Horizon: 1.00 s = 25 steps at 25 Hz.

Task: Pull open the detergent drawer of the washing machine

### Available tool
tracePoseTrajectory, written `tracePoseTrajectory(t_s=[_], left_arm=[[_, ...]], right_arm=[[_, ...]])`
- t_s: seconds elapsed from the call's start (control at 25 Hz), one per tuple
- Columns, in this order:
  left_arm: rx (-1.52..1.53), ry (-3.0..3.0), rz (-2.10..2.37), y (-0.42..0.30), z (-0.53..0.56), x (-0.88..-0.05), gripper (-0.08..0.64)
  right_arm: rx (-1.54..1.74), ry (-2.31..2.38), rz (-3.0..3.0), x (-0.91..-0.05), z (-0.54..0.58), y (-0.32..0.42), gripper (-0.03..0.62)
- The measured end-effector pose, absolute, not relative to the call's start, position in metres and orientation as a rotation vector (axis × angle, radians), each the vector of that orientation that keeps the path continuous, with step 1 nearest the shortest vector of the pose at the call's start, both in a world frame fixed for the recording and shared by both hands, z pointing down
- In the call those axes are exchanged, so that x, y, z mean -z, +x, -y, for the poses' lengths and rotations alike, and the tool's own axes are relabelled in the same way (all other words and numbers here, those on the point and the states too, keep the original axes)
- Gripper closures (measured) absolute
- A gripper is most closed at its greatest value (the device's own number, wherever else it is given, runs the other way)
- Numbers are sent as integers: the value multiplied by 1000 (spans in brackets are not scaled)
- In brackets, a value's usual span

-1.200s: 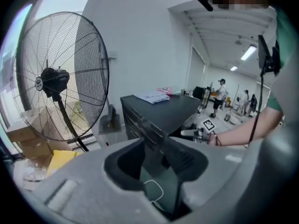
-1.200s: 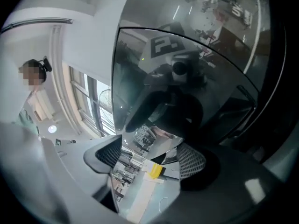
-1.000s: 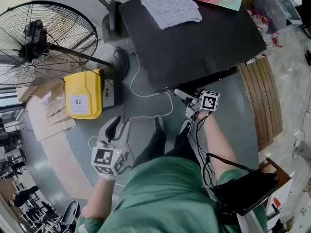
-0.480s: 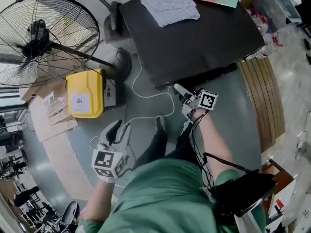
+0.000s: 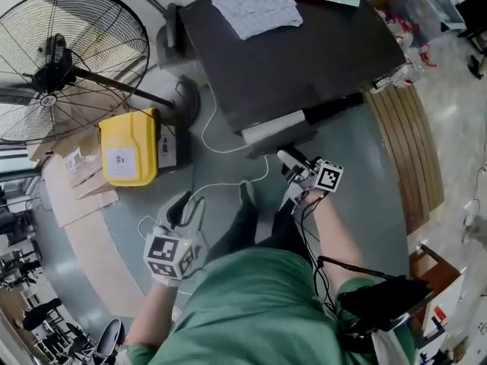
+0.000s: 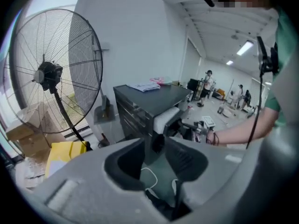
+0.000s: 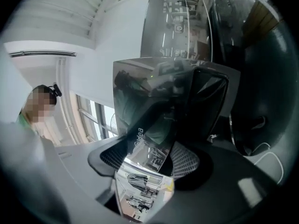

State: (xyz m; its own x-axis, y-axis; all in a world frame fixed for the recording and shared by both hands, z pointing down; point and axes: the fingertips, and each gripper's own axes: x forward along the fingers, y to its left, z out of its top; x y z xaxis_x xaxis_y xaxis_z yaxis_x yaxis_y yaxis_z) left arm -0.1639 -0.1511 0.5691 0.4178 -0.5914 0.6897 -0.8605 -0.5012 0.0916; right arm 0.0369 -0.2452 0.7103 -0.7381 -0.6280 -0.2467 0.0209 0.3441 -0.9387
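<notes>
Our right claw [image 5: 288,157], its jaws just closing, gripped the half-out detergent drawer [image 5: 274,125] at the washing machine's [image 5: 304,59] six o'clock for pulling. Our left claw [image 5: 186,204] hung wide, empty.

left claw [image 5: 186,205] open and empty, right claw [image 5: 289,158] just closing, clamped on drawer [image 7: 150,125]

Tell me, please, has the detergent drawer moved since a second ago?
Yes. The drawer now sticks out of the washer front, toward the person; earlier it sat flush.
</notes>
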Motion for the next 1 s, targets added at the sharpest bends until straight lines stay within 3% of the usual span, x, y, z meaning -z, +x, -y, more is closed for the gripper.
tracePoseTrajectory(t_s=[0.36,1.0], left_arm=[[-843,2395,1078,-105,172,-556,430],[-836,2461,948,-67,179,-553,430]], right_arm=[[1463,-566,-1964,-711,185,58,316],[1548,-748,-1973,-728,127,85,307]])
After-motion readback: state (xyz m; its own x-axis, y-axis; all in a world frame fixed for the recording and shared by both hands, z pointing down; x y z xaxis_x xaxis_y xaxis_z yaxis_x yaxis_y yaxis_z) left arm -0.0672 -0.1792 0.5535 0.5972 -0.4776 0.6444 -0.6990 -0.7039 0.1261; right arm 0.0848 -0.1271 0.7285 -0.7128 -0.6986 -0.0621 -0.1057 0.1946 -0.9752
